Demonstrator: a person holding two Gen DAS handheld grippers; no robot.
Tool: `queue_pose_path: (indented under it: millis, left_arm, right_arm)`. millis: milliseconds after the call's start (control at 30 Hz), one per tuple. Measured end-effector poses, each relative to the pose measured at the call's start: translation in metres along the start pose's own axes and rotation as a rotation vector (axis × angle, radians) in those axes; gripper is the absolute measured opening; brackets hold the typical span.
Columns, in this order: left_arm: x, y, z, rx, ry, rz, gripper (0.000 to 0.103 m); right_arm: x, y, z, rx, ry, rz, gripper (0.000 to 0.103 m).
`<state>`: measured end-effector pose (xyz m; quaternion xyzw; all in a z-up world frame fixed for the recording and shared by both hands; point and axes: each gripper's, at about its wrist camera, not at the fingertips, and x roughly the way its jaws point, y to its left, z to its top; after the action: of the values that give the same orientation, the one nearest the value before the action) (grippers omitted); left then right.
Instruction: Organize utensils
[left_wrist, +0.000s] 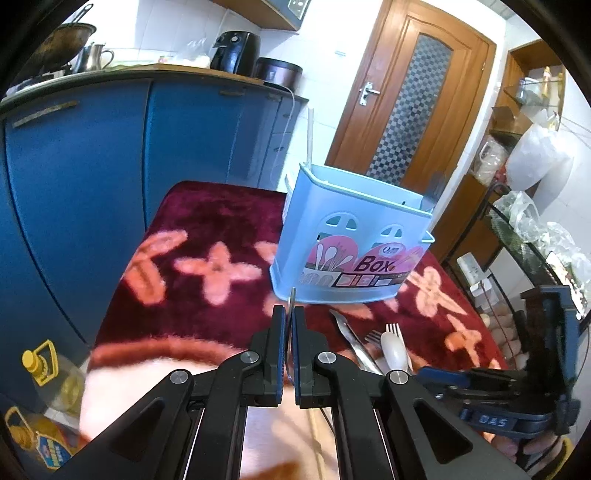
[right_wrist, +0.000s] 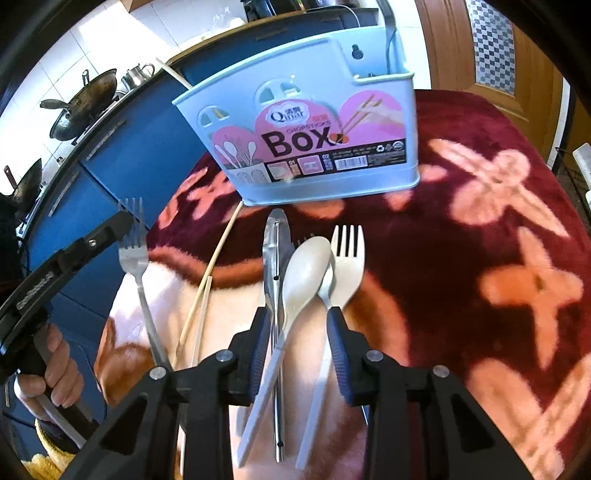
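Maroon blanket (right_wrist: 461, 155) – left claw (left_wrist: 289, 314) clenched on metal fork (right_wrist: 133, 251); right claw (right_wrist: 299, 317) released, straddling utensils (right_wrist: 306, 266).

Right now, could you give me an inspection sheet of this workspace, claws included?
Surface: dark red plush cloth with pink flowers.
Job's things: blue utensil box upright; white spoon, white fork, slotted metal utensil and chopsticks lying before it.
Clutter: nothing seen.
Claws: left claw shut on a metal fork; right claw straddles the spoon pile, grip unclear.
Cables: white cord hanging against the blue cabinets.
Surroundings: blue cabinets, wooden door, wok, oil bottle.
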<state>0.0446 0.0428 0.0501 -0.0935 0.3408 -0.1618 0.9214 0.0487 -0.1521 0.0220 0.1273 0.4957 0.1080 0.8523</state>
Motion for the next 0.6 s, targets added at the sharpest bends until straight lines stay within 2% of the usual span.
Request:
queue_pose_path:
  millis: [100,267,367,400,600]
  left_arm:
    - [-0.001,-0.001,0.001,0.003,-0.009,-0.007,0.003]
    - [-0.002,-0.002,0.003,0.0,-0.02,-0.016,0.003]
    - [-0.002,-0.003,0.004,0.0,-0.025,-0.018,0.003]
    - [-0.002,-0.004,0.004,-0.001,-0.026,-0.018,0.003]
    - [-0.007,-0.008,0.007,0.008,-0.041,-0.026,0.003]
  right_arm:
    - [0.006,0.001,0.008,0.005,-0.011,0.009,0.031]
    - [0.019,-0.004,0.014,0.036,0.036,0.052,0.019]
    - [0.025,-0.003,0.015,0.037,0.036,0.076,0.01]
    - [0.024,-0.003,0.015,0.035,0.029,0.079,0.007]
    - [0.0,0.002,0.013,-0.001,-0.066,0.117,0.006]
